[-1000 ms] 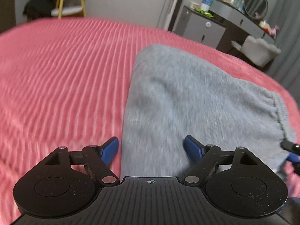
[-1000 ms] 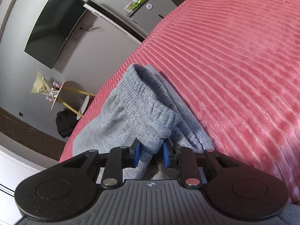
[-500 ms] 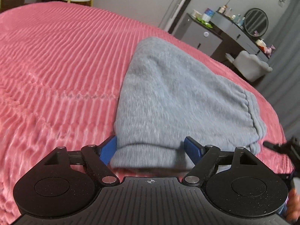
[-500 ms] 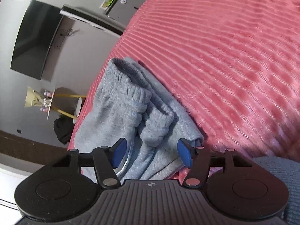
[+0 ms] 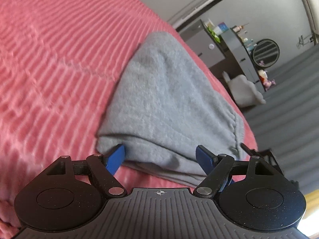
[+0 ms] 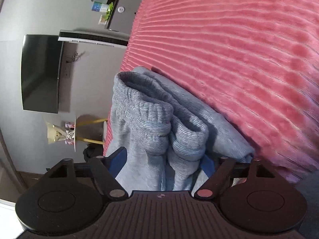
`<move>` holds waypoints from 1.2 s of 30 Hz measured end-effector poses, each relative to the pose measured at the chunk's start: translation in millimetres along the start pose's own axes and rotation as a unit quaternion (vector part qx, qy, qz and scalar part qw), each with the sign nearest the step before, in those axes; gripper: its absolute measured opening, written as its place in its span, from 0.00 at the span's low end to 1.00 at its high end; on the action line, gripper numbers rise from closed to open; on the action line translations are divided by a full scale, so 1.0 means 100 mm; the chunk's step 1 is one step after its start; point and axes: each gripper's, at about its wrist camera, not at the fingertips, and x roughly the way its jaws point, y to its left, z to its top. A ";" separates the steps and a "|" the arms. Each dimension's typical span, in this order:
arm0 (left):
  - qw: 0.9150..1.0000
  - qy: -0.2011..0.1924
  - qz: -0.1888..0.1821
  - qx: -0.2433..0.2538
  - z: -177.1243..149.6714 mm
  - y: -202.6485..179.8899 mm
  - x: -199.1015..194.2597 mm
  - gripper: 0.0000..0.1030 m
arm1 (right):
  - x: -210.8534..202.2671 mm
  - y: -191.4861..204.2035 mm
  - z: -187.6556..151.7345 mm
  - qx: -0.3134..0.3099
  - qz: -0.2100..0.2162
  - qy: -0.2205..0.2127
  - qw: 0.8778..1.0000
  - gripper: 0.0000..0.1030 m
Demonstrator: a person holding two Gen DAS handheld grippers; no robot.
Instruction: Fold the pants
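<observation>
Grey sweatpants (image 5: 169,99) lie folded on a pink ribbed bedspread (image 5: 49,59). My left gripper (image 5: 160,157) is open at the near folded edge. The thick fold lies between its blue fingertips (image 5: 116,157), and the left tip is at the fold's corner. In the right wrist view the pants (image 6: 139,123) show their ribbed waistband and a ribbed cuff (image 6: 187,139) bunched together. My right gripper (image 6: 162,162) straddles that bunch. Its jaws are opening and its pads stand clear of the cloth.
The pants lie close to the bed's edge. Beyond it are a grey cabinet (image 5: 201,39), a round mirror (image 5: 266,52), a white chair (image 5: 245,91), a wall television (image 6: 39,73) and a small side table (image 6: 87,131).
My right gripper let go of the ribbed cuff and its jaws spread wide. My left gripper drew back from over the pants to their near folded edge. Both views rolled.
</observation>
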 end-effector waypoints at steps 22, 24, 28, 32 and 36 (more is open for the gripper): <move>0.996 -0.042 -0.019 -0.082 0.15 0.31 0.11 0.25 | -0.19 0.45 -0.15 -0.135 -0.043 -0.038 0.989 0.33; 0.996 -0.051 -0.033 -0.066 0.14 0.25 0.01 0.23 | -0.29 0.49 -0.18 -0.147 -0.045 -0.036 0.987 0.33; 0.999 -0.044 -0.016 0.007 0.09 0.02 -0.06 0.21 | -0.33 0.37 -0.11 -0.135 -0.071 -0.022 0.988 0.33; 0.995 -0.050 0.036 0.081 0.01 -0.20 -0.13 0.23 | -0.24 0.33 -0.09 -0.178 -0.121 0.001 0.977 0.45; 0.991 -0.070 0.056 0.098 -0.03 -0.23 -0.29 0.29 | -0.42 0.52 -0.08 -0.246 -0.156 -0.046 0.956 0.68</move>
